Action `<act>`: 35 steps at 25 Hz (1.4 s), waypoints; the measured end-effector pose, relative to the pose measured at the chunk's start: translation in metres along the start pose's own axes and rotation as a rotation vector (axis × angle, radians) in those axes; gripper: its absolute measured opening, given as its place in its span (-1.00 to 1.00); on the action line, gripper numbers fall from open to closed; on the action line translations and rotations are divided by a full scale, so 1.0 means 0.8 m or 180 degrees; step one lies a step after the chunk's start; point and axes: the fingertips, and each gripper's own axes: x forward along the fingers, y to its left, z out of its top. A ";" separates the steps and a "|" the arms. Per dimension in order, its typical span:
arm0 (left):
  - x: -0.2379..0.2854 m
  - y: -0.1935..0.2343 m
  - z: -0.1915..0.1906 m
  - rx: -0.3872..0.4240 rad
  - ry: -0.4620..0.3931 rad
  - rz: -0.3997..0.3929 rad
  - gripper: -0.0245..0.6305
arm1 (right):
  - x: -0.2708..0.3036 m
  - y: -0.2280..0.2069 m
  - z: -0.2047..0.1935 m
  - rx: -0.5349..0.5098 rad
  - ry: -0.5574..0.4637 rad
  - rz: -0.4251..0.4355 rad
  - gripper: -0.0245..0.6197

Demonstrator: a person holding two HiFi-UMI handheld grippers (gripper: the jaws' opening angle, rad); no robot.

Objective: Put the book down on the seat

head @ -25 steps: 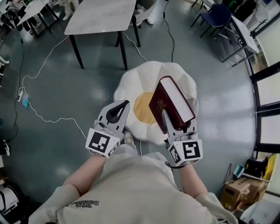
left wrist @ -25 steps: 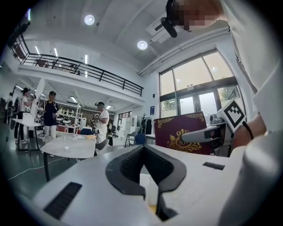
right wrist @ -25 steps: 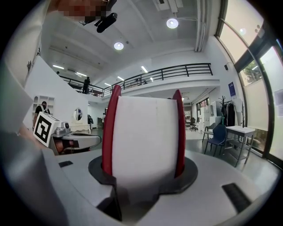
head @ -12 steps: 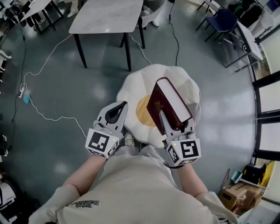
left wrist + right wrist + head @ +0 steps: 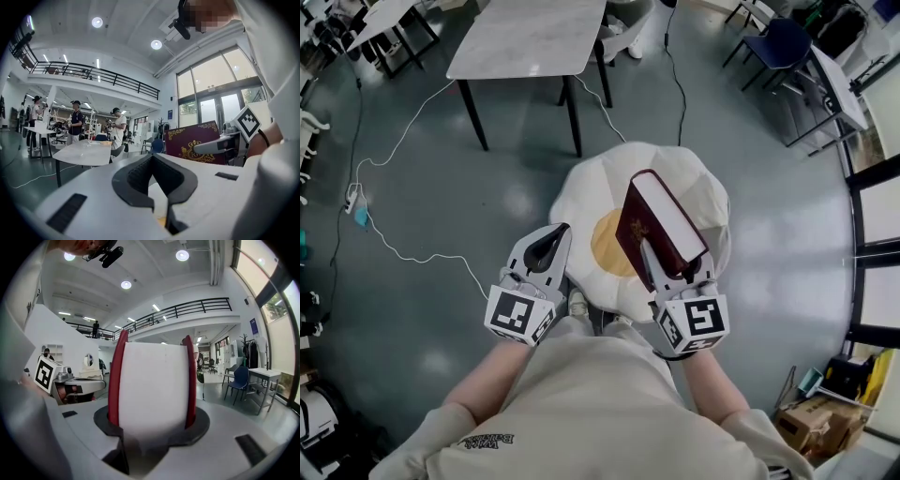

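A thick dark red book point(image 5: 661, 220) with white page edges stands on its edge, tilted, between the fingers of my right gripper point(image 5: 672, 264), which is shut on its lower end. It hangs over the seat point(image 5: 591, 187), a round white cushion shaped like a fried egg with a yellow centre. The right gripper view shows the book point(image 5: 152, 380) filling the space between the jaws point(image 5: 152, 425). My left gripper point(image 5: 561, 230) is shut and empty, to the left of the book at the seat's near left edge. In the left gripper view the book's gold-printed cover point(image 5: 192, 143) appears to the right of those jaws point(image 5: 152, 161).
A grey table point(image 5: 530, 37) stands beyond the seat. A white cable point(image 5: 403, 253) runs over the floor to a power strip point(image 5: 354, 202) at the left. A blue chair point(image 5: 778, 37) is at the far right, a cardboard box point(image 5: 825, 412) near right. People point(image 5: 75, 124) stand by distant tables.
Both grippers and the book have drifted slightly lower and closer over the seat. The grip on the book is unchanged and the left gripper stays shut.
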 end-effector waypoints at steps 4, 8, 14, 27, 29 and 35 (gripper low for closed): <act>0.016 0.008 -0.015 -0.0031 0.0046 0.0040 -0.92 | 0.017 -0.014 -0.017 0.0121 0.0115 -0.0008 -0.27; 0.051 0.014 -0.029 -0.0035 0.0060 0.0020 -0.92 | 0.046 -0.041 -0.031 0.0187 0.0201 -0.0023 -0.27; 0.107 0.047 -0.075 -0.0072 0.0125 0.0001 -0.92 | 0.123 -0.083 -0.064 0.0105 0.0275 -0.0072 -0.27; 0.199 0.132 -0.278 -0.0100 0.0023 0.0005 -0.92 | 0.301 -0.119 -0.273 -0.0325 0.0673 0.0089 -0.26; 0.211 0.142 -0.325 -0.0113 0.0046 0.0009 -0.92 | 0.325 -0.122 -0.318 -0.0310 0.0726 0.0106 -0.26; 0.250 0.167 -0.469 -0.0276 0.0078 -0.0021 -0.92 | 0.400 -0.147 -0.457 -0.0313 0.0871 0.0051 -0.26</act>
